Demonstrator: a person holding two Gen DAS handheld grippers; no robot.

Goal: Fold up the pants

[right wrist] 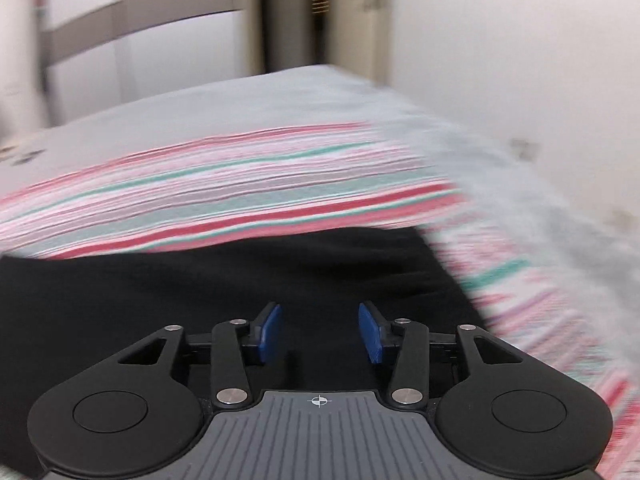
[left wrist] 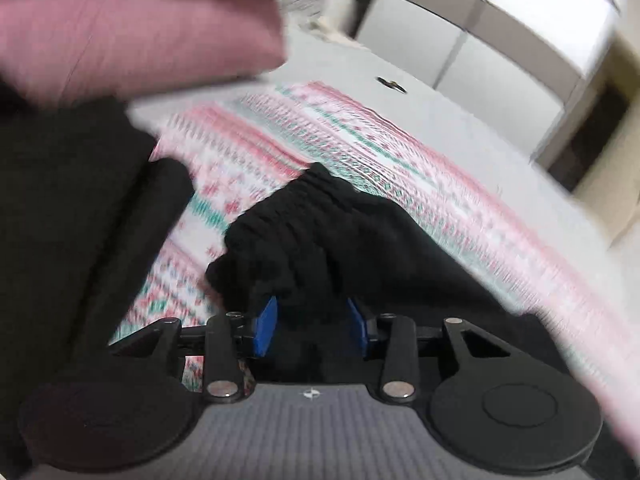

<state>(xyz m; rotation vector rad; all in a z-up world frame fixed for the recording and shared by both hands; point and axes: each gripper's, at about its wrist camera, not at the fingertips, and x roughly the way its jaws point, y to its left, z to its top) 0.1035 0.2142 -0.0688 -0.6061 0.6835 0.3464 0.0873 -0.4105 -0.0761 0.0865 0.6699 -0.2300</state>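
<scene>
The black pants (left wrist: 304, 224) lie on a pink, white and green patterned blanket (left wrist: 280, 136). In the left wrist view the bunched elastic waistband sits between my left gripper's (left wrist: 312, 320) blue pads (left wrist: 266, 326), raised off the blanket; the pads stand apart with cloth filling the gap. In the right wrist view my right gripper (right wrist: 320, 330) is open just above flat black pants cloth (right wrist: 240, 280), its blue pads (right wrist: 370, 332) wide apart with nothing between them. Both views are motion-blurred.
A pink pillow (left wrist: 132, 36) lies at the bed's upper left beside more dark cloth (left wrist: 60, 184). The grey bedsheet (right wrist: 248, 100) extends beyond the blanket (right wrist: 224, 192). White wardrobe doors (left wrist: 460, 44) and a wall (right wrist: 520, 60) stand behind the bed.
</scene>
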